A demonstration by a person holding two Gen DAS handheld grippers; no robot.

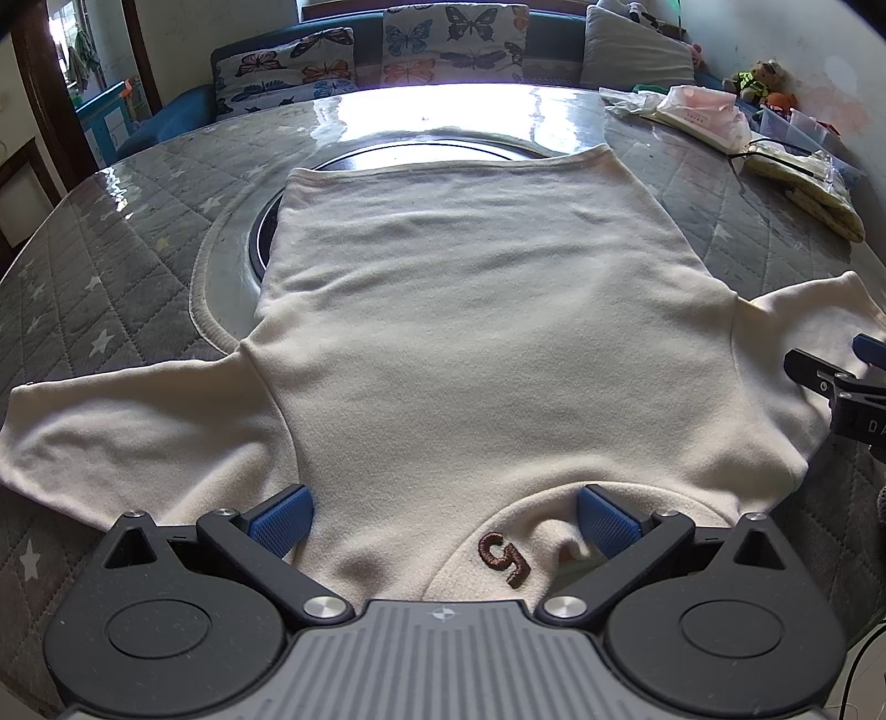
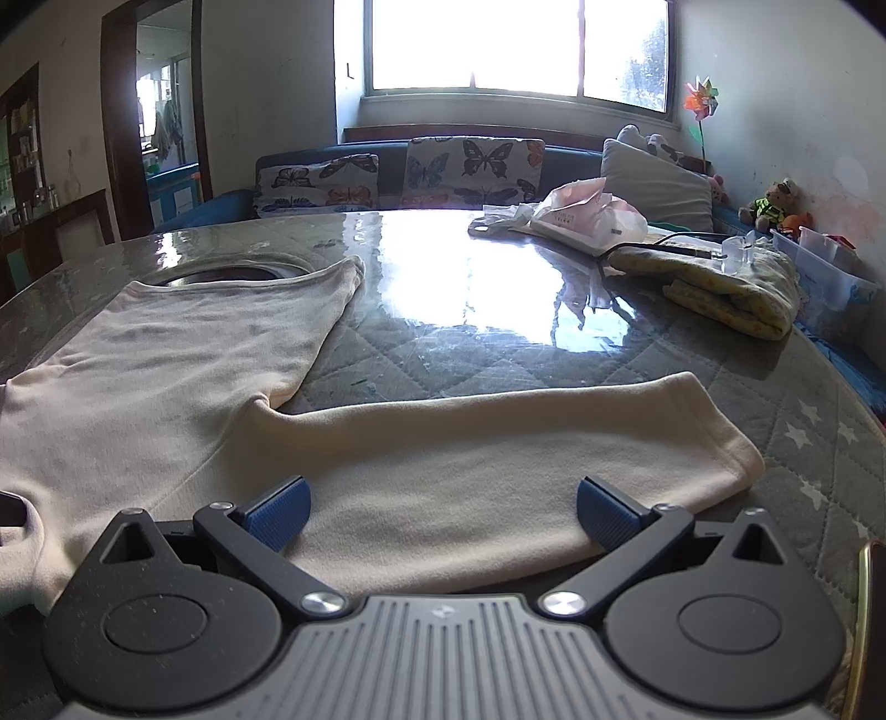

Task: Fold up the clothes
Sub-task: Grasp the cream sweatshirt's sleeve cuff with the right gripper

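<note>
Two splayed grippers over shirt

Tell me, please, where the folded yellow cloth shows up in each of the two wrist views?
Left wrist: folded yellow cloth at the far right edge of the table, upper right of the picture.
Right wrist: folded yellow cloth right of centre, on the table.
Shared landmark: butterfly cushions behind the table.

The left wrist view sits low at the shirt's collar, facing along its body toward the far sofa. The right wrist view sits close over the right sleeve, facing the window. Both share shirt, worktop and sofa.
</note>
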